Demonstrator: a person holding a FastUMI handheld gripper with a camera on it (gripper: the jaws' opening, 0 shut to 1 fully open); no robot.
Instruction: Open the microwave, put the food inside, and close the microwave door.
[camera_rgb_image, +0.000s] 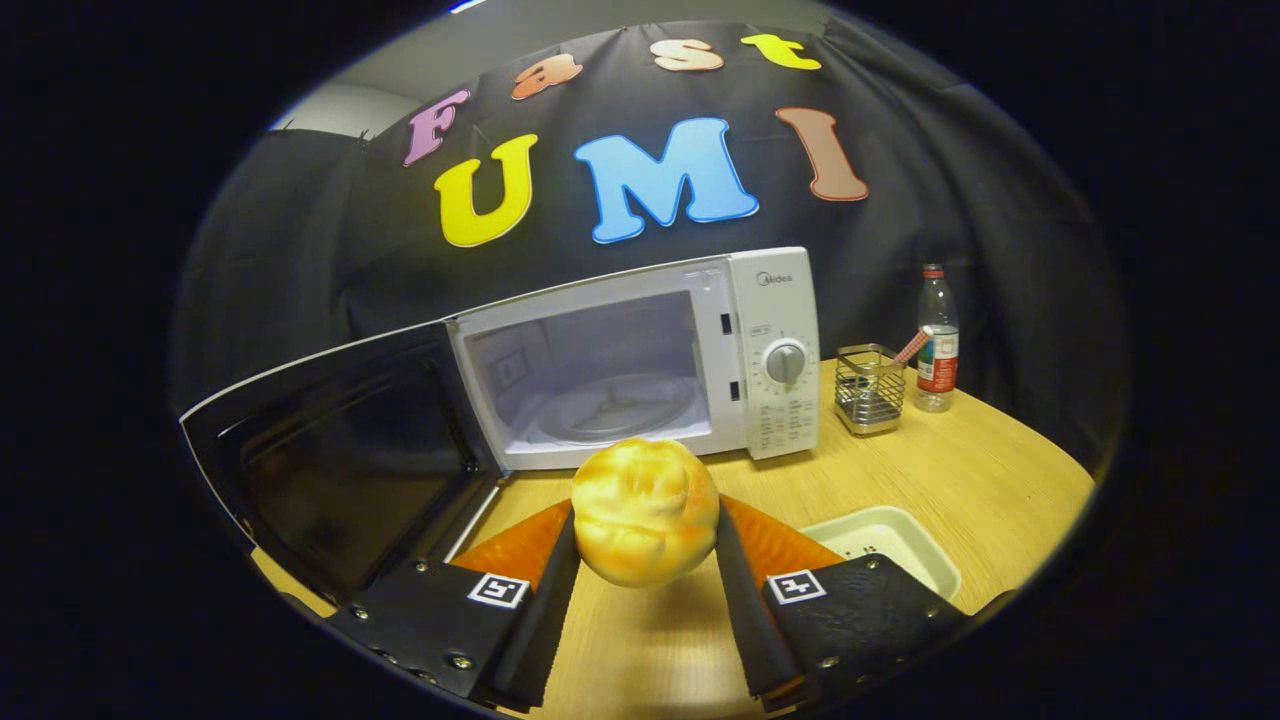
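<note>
Glossy bread roll (645, 512), wood-grain table (960, 480), wire-mesh metal holder (870, 388), clear plastic bottle (937, 340).

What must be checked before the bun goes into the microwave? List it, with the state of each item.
1. Door swung fully open, to the left of the cavity: ok.
2. Bun held between both fingers of the tool: ok.
3. Bun lifted off the table, shadow beneath it: ok.
4. Turntable inside the microwave bare, room for the bun: ok.
5. Path ahead of the fingers to the cavity free; rack, bottle and tray stand off to the right: ok.
6. Grip firm enough for the move: cannot tell.
</note>
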